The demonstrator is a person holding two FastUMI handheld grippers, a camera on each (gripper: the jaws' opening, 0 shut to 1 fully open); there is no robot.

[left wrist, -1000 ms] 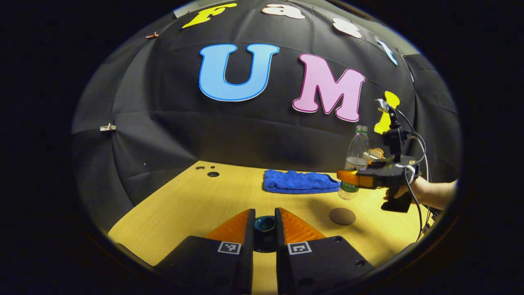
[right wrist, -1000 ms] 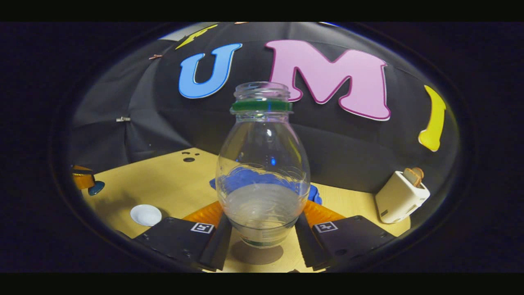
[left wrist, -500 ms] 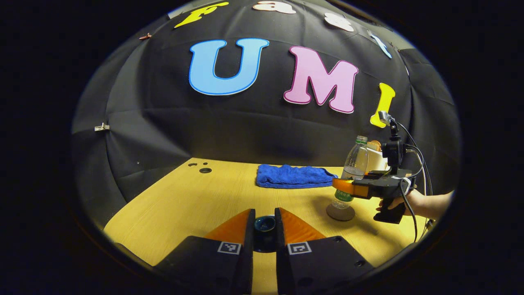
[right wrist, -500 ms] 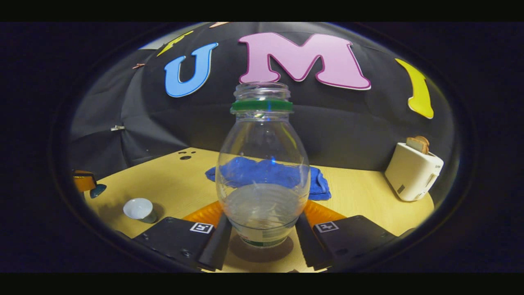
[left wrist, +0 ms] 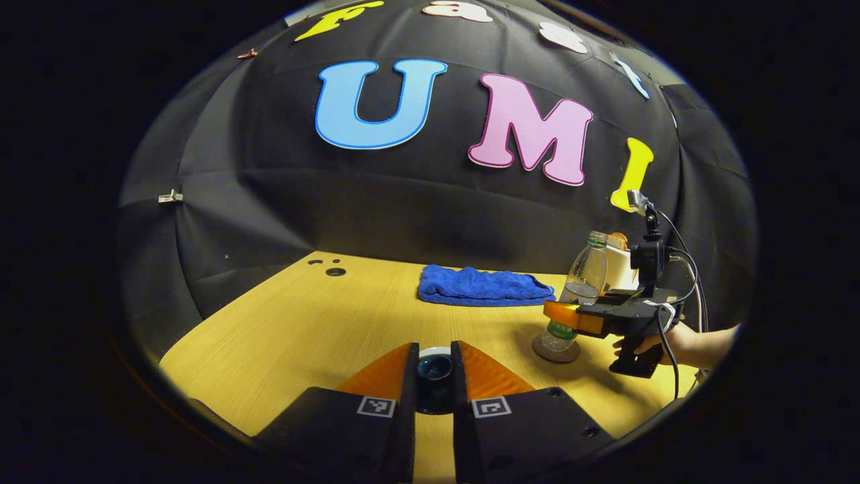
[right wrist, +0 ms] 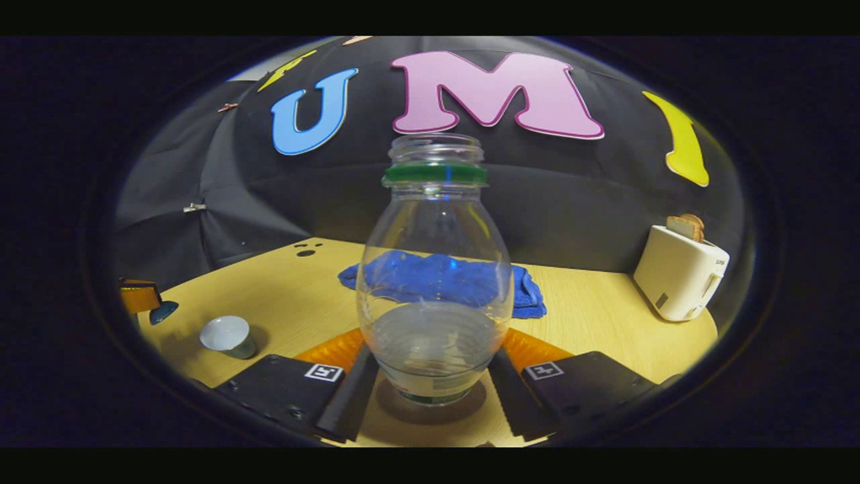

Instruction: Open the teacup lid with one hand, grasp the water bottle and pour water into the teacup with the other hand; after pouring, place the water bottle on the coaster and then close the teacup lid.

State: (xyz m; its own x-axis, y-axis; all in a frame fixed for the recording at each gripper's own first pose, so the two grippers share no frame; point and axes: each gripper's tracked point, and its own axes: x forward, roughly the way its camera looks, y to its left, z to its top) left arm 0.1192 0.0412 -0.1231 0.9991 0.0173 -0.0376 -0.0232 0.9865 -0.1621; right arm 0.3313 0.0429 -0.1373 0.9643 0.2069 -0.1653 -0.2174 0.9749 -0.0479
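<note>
Both grippers are busy: the right gripper (right wrist: 430,396) has its fingers clamped on the upright water bottle (right wrist: 435,302), standing on the coaster (left wrist: 555,350); the left gripper (left wrist: 435,376) grips the teacup lid (left wrist: 435,368) (teacup (right wrist: 228,336) well left of the coaster).

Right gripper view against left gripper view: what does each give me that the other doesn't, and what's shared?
Right gripper view: the open teacup seen whole, and the bottle's uncapped mouth close up. Left gripper view: a close look at the lid pinched in the left gripper, plus the hand holding the right gripper. Shared: bottle standing on the coaster, towel, toaster, table.
</note>
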